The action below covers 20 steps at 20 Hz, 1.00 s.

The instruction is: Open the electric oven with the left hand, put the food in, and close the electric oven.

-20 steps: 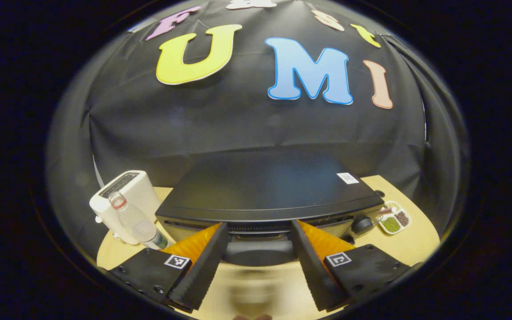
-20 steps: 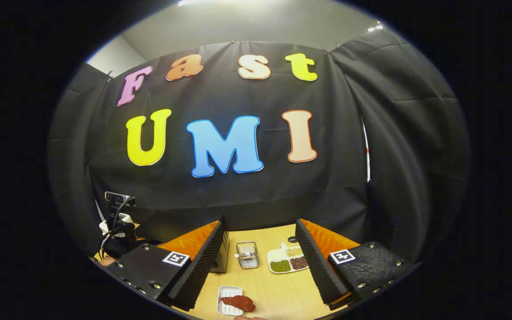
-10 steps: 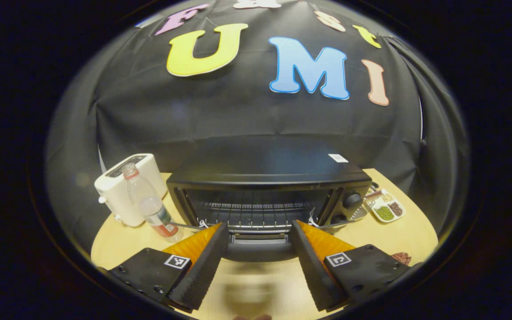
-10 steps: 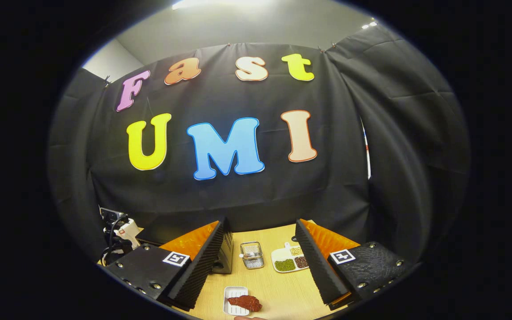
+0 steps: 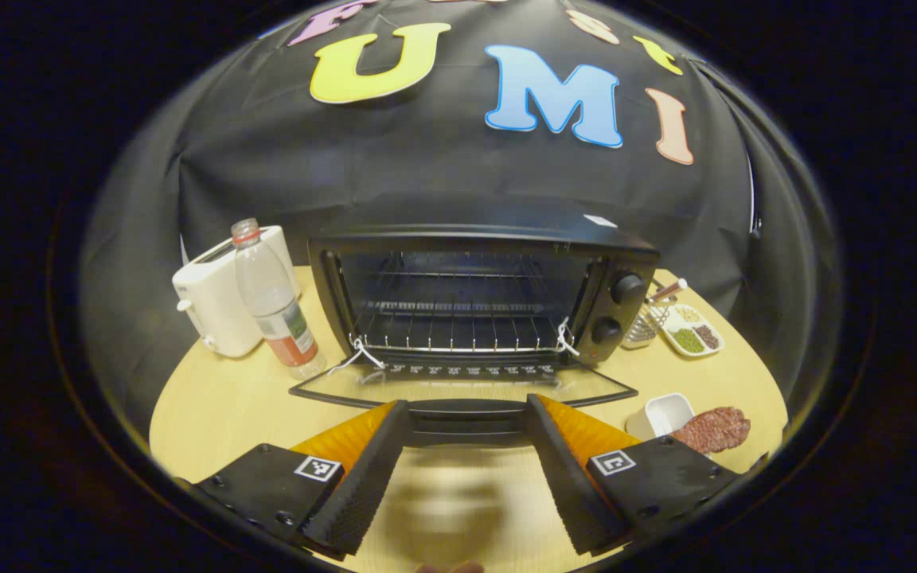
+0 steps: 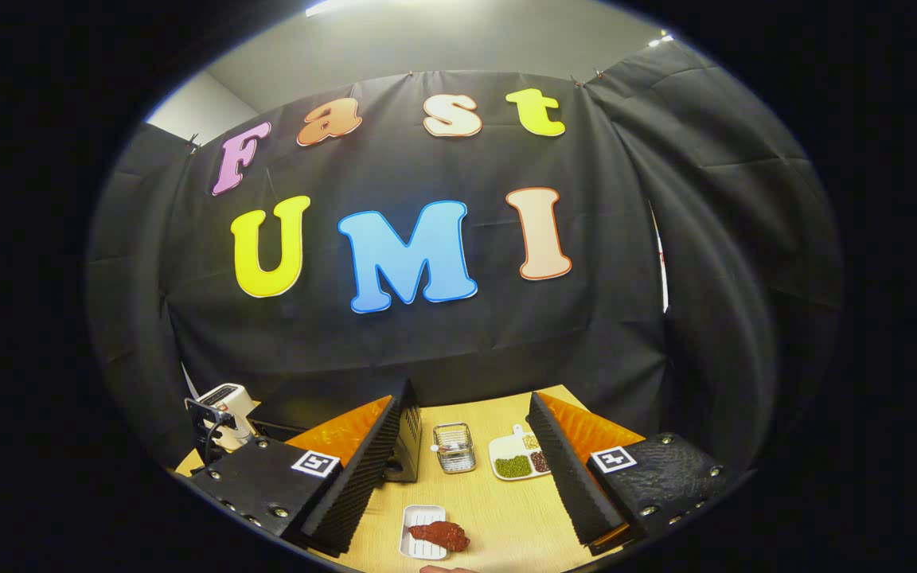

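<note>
The black electric oven [image 5: 474, 239] stands open in the left gripper view, with its wire rack [image 5: 458, 330] bare. Its glass door [image 5: 458, 386] lies flat toward me. The door handle [image 5: 466, 422] runs across the gap of my left gripper [image 5: 466, 407], whose fingers stand wide apart, open. The food, a red-brown piece of meat [image 5: 712, 430], rests by a small white tray [image 5: 660, 412] right of the door. In the right gripper view the meat [image 6: 440, 535] lies on the white tray [image 6: 419, 525], below my open right gripper [image 6: 470, 394], which hovers above the table.
Left of the oven stand a white toaster [image 5: 216, 306] and a plastic bottle [image 5: 271, 306]. Right of it are a wire basket [image 5: 641, 326] and a divided dish of beans [image 5: 689, 334]. The wooden table [image 5: 212, 406] has free room in front.
The oven door has swung from nearly shut to fully down, and my left gripper has gone down with its handle. The right gripper has hardly moved.
</note>
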Motion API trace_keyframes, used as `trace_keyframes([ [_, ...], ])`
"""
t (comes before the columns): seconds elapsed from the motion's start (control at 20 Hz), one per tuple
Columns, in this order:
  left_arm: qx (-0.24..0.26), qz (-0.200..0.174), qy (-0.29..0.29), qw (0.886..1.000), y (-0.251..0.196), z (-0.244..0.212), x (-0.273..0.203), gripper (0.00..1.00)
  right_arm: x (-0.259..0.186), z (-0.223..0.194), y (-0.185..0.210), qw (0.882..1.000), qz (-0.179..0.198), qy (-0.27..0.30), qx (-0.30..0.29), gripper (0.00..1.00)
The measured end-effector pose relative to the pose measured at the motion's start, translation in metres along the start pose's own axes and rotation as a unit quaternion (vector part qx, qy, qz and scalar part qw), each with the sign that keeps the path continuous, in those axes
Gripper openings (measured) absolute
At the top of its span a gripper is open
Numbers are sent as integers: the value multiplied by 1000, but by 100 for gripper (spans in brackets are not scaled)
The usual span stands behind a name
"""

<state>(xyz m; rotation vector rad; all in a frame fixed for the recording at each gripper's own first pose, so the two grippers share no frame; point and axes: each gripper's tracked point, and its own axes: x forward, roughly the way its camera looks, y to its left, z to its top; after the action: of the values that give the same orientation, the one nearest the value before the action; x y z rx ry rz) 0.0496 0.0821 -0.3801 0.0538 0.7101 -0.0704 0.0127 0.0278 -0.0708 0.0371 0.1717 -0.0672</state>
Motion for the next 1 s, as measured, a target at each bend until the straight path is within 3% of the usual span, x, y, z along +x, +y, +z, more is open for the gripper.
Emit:
trace_keyframes([
  [0.2,-16,10,-13,1000,1,6,-15,100,0,-12,-4,1000,2,13,-5,99],
  [0.5,-31,11,-116,993,0,90,-73,92,10,-65,-13,995,31,91,36,99],
  [0.65,-41,8,-176,984,-1,141,-112,100,14,-97,-18,986,43,139,81,98],
  [0.75,-55,7,-210,976,-1,168,-143,96,16,-121,-17,978,56,171,106,97],
  [0.8,-60,6,-227,972,0,181,-158,100,17,-137,-16,974,67,186,109,97],
  [1.0,-70,10,-281,957,6,223,-213,100,20,-200,-15,955,93,251,130,97],
])
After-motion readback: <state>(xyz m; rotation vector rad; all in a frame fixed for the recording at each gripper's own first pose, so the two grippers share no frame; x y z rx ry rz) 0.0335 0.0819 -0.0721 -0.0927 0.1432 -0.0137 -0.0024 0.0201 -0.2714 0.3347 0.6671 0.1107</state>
